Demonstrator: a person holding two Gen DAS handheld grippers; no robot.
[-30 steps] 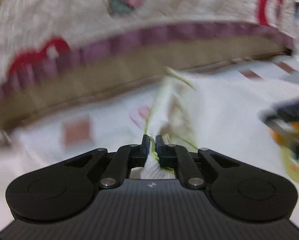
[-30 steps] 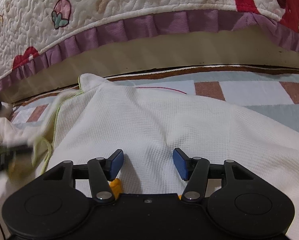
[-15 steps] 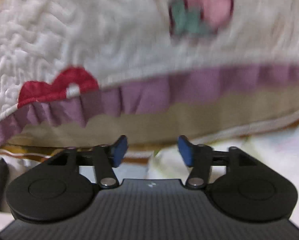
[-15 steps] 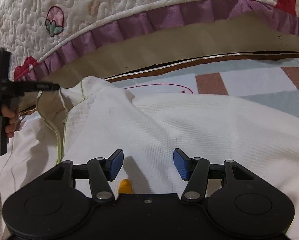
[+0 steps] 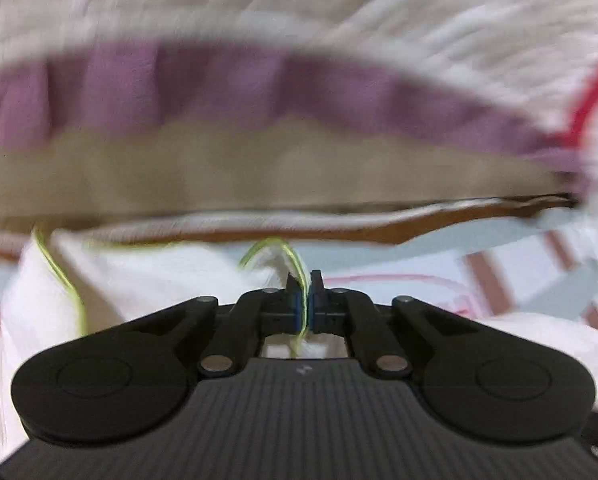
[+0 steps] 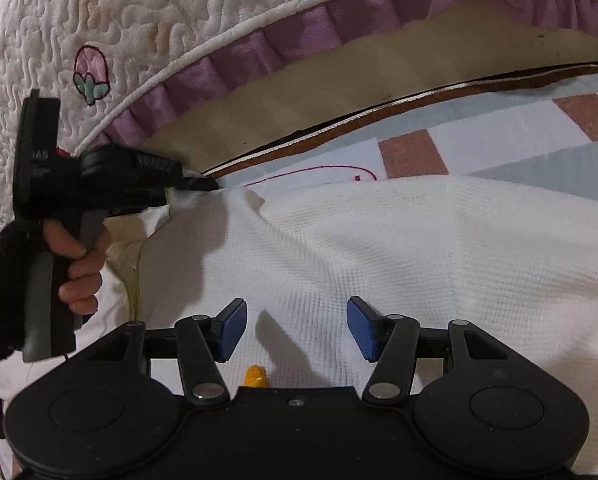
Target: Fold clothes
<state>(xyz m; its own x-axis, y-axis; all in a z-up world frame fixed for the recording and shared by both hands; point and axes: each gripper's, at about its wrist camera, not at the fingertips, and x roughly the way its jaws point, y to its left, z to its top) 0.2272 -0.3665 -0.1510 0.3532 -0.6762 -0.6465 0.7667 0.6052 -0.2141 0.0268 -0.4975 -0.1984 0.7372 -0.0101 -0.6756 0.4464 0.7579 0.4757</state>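
A white waffle-knit garment (image 6: 399, 264) with a yellow-green trim lies spread over a patterned sheet. My left gripper (image 5: 304, 280) is shut on a trimmed edge of that garment (image 5: 147, 276), the cloth pinched between its blue pads. In the right wrist view the left gripper (image 6: 207, 185) is at the garment's far left corner, held by a hand (image 6: 79, 264) in a dark sleeve. My right gripper (image 6: 295, 326) hovers just over the near middle of the cloth, open, with nothing between its fingers.
A quilted cream bedspread (image 6: 171, 28) with a purple ruffle hangs along the back, above a tan mattress side (image 6: 379, 80). The sheet (image 6: 479, 140) under the garment has brown, grey and white blocks. A small yellow piece (image 6: 255, 376) shows under the right gripper.
The left gripper let go, opened, moved along the back edge and shut again on the garment's trimmed corner. The right gripper stayed over the cloth, rolling slightly.
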